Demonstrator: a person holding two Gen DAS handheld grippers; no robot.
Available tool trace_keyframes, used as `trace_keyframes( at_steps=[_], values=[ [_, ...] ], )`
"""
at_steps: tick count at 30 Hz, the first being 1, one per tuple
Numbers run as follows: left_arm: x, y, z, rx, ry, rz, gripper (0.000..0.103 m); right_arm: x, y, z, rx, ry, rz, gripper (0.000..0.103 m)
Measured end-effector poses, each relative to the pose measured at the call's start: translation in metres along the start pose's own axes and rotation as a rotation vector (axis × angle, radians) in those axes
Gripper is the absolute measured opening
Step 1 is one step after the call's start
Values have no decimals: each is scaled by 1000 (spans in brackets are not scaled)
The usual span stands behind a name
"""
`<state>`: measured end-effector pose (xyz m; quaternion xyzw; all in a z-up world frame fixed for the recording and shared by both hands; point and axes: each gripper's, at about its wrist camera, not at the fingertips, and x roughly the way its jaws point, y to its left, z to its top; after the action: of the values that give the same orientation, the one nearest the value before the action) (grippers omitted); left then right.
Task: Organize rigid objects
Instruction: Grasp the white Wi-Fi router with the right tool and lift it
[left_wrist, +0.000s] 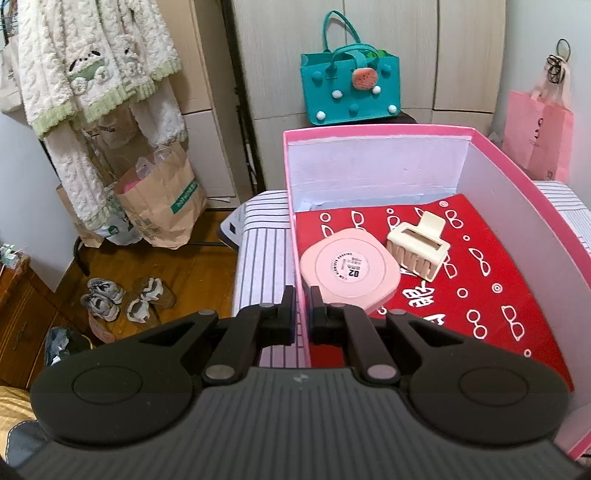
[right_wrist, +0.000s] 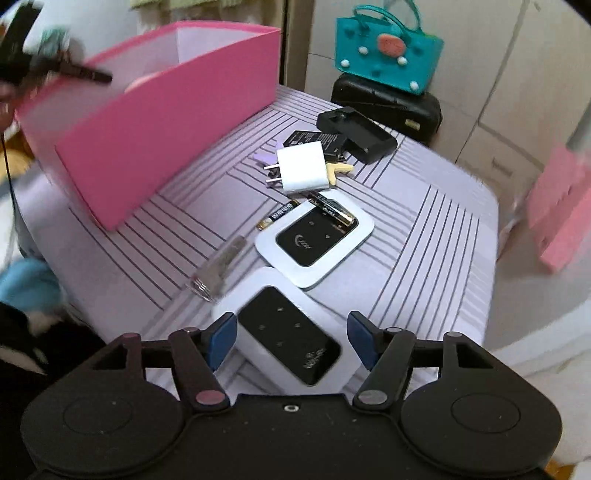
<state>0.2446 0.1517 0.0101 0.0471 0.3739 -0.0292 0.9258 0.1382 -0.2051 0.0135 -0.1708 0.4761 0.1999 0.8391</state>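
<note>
My left gripper (left_wrist: 303, 314) is shut on the near left wall of the pink box (left_wrist: 369, 133). The box has white inner walls and a red patterned lining. Inside lie a pink rounded case (left_wrist: 349, 273) and a cream hair claw (left_wrist: 417, 247). My right gripper (right_wrist: 291, 338) is open and points down over a white device with a black face (right_wrist: 288, 339), which lies between its blue pads without being pressed. A second such device (right_wrist: 314, 238) lies beyond it with a battery (right_wrist: 332, 212) across it. The pink box (right_wrist: 166, 122) stands to the left.
On the striped cloth lie a white plug adapter (right_wrist: 301, 170), a black charger cradle (right_wrist: 356, 134), a loose battery (right_wrist: 277, 216) and a clear tube (right_wrist: 218, 269). A teal bag (right_wrist: 388, 51) sits on a black case behind. A pink paper bag (left_wrist: 539, 136) hangs at the right.
</note>
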Motion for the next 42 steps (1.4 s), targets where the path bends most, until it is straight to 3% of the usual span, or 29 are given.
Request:
trace_keyframes(
  at_steps=[7, 11, 12, 14, 15, 16, 17, 21, 23, 25, 28, 35, 38, 40, 42],
  values=[
    [1, 3, 0, -23, 16, -7, 6, 7, -2, -2, -138, -18, 77, 81],
    [0, 1, 0, -8, 17, 10, 6, 15, -13, -3, -92, 1, 132, 80],
    [1, 0, 1, -8, 17, 10, 6, 14, -15, -3, -68, 2, 148, 76],
    [0, 0, 0, -10, 16, 9, 6, 9, -19, 0, -10, -4, 198, 58],
    [0, 0, 1, -7, 16, 13, 6, 6, -21, 3, 45, -5, 227, 40],
    [0, 0, 1, -5, 16, 17, 6, 6, -24, 6, 106, 3, 239, 30],
    [0, 1, 1, -6, 16, 16, 6, 7, -25, 8, 154, 16, 240, 30],
    [0, 0, 1, -4, 15, 14, 6, 6, -8, 4, 57, -23, 196, 32],
    [0, 0, 1, -7, 15, 7, 6, 2, -6, 1, 25, -27, 191, 44],
    [0, 0, 2, -9, 12, 5, 6, -2, -6, -2, -9, -41, 198, 62],
    [0, 0, 2, -9, 10, 5, 6, -1, -13, -5, -60, -46, 208, 74],
    [-1, 1, 2, -8, 10, 8, 6, 22, -20, -4, -117, -6, 176, 73],
    [-2, 1, 2, -1, 11, 16, 6, 19, -32, 2, 25, -25, 275, 65],
    [-2, 0, 2, 2, 12, 21, 6, 20, -35, 5, 99, -6, 273, 65],
    [-1, -1, 3, 6, 13, 24, 6, 19, -30, 5, 90, -7, 234, 65]
  ],
)
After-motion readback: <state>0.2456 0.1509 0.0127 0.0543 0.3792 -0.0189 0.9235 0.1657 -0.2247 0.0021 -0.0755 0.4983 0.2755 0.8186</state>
